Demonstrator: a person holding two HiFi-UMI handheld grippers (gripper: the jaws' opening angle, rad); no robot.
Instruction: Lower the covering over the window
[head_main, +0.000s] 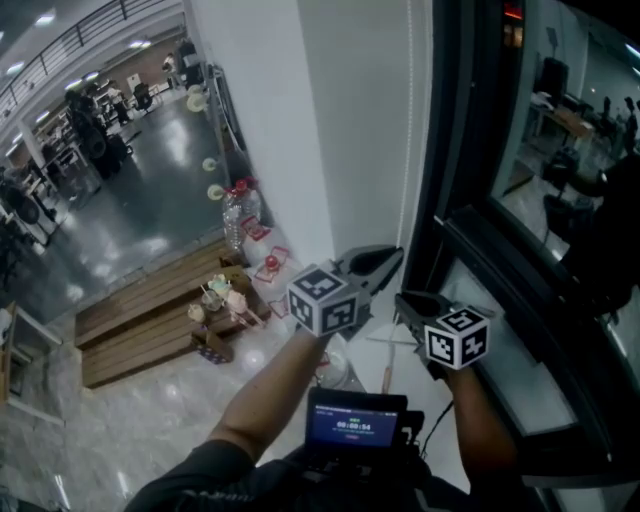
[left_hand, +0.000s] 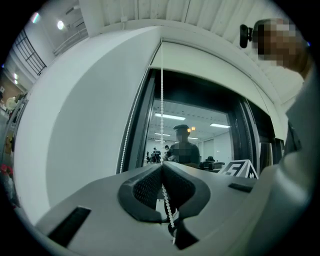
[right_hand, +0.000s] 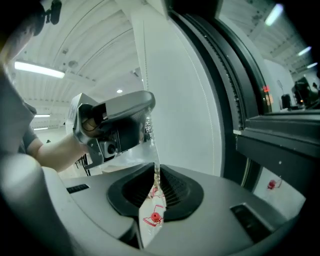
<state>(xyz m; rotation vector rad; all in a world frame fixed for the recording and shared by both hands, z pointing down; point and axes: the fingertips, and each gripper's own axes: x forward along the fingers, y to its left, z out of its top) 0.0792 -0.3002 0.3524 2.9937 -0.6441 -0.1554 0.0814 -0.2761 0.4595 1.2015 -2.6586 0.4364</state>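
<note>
The work is at its start. Both grippers are on the bead chain (left_hand: 162, 100), but the glass of the window (left_hand: 200, 135) is bare all the way down, with a lit room showing through it. The blind (left_hand: 210, 62) appears to sit rolled up along the top of the frame. By my reading almost all of the lowering is left: the chain has to be drawn down hand over hand until the blind covers the glass.

Closest to the person and lowest, the right gripper (right_hand: 156, 169) has its jaws a narrow slit apart. The chain drops through that slit near the tips, and the pads do not seem to pinch it, since the floor shows through the gap below. So this gripper is around the chain rather than holding it.

Just above and a little further out, the left gripper (left_hand: 162, 166) has its jaws pressed together on the same chain. The beads run between its ribbed pads and hang loose behind them.

From that grip the chain rises straight and taut, close beside the white wall (left_hand: 85, 115) and the dark window frame. It ends at the left end of the blind, far above both grippers.
</note>
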